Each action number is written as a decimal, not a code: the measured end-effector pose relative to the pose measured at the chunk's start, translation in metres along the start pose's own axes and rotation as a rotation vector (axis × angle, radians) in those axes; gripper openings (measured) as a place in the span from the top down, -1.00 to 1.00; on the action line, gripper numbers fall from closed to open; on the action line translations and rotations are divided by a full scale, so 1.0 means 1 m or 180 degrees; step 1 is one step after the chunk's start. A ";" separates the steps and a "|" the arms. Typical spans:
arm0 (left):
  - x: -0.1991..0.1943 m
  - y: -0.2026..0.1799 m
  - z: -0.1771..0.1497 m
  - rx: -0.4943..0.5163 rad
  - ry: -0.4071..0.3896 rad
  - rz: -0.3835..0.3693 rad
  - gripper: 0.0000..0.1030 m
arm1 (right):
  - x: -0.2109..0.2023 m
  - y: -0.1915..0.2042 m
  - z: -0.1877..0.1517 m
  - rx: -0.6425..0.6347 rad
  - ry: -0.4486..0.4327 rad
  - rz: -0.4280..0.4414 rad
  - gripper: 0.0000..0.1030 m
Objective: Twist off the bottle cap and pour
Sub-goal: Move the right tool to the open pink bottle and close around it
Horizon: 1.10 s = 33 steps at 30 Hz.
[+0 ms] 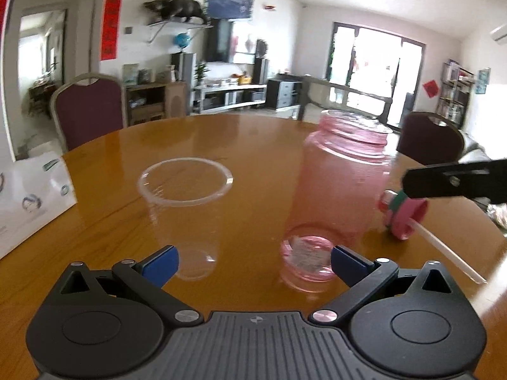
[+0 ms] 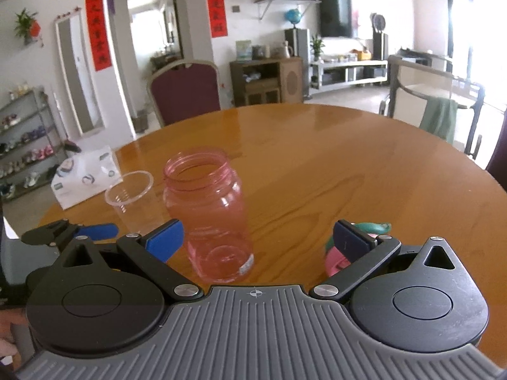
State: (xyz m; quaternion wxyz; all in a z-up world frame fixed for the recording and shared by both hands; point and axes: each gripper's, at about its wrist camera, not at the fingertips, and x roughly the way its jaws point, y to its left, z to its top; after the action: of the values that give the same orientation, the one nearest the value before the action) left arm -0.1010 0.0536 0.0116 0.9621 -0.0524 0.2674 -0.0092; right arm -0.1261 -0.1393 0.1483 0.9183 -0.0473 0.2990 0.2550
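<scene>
My 2 grippers, left (image 1: 253, 264) and right (image 2: 258, 240), hold nothing, jaws wide; the pink bottle (image 2: 207, 212) stands upright, mouth up, cap (image 1: 407, 218) lying beside it.

Glossy wooden table (image 1: 259, 139), translucent pink plastic bottle (image 1: 342, 186), clear cup (image 1: 183, 199).

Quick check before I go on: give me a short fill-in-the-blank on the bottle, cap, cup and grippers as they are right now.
1. The pink bottle stands upright with its mouth ____.
2. The pink cap, straw attached, lies on the ____.
3. The clear plastic cup looks ____ of liquid.
4. The left gripper and right gripper both have jaws ____, gripping nothing.

Missing words: open; table; empty; open
</scene>
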 end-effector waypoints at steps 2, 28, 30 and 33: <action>0.000 0.003 0.001 -0.0015 -0.0010 0.0019 -0.99 | 0.002 0.004 -0.001 -0.0003 -0.0006 0.0051 -1.00; 0.030 0.042 0.001 0.0173 0.0015 0.0059 -0.99 | 0.069 0.041 -0.027 -0.0238 -0.0014 -0.0094 -0.75; 0.030 0.043 0.001 0.0176 0.0022 0.0058 -0.99 | 0.071 0.042 -0.030 -0.0244 -0.0055 -0.0095 -0.65; 0.031 0.045 -0.001 0.0196 0.0043 0.0088 -0.99 | 0.077 0.044 -0.033 -0.0275 -0.0077 -0.0062 -0.59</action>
State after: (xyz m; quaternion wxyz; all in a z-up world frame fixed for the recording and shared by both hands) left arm -0.0757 0.0964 -0.0099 0.9615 -0.0190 0.2741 -0.0044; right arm -0.1126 -0.0753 0.0798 0.9214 -0.0868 0.2762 0.2593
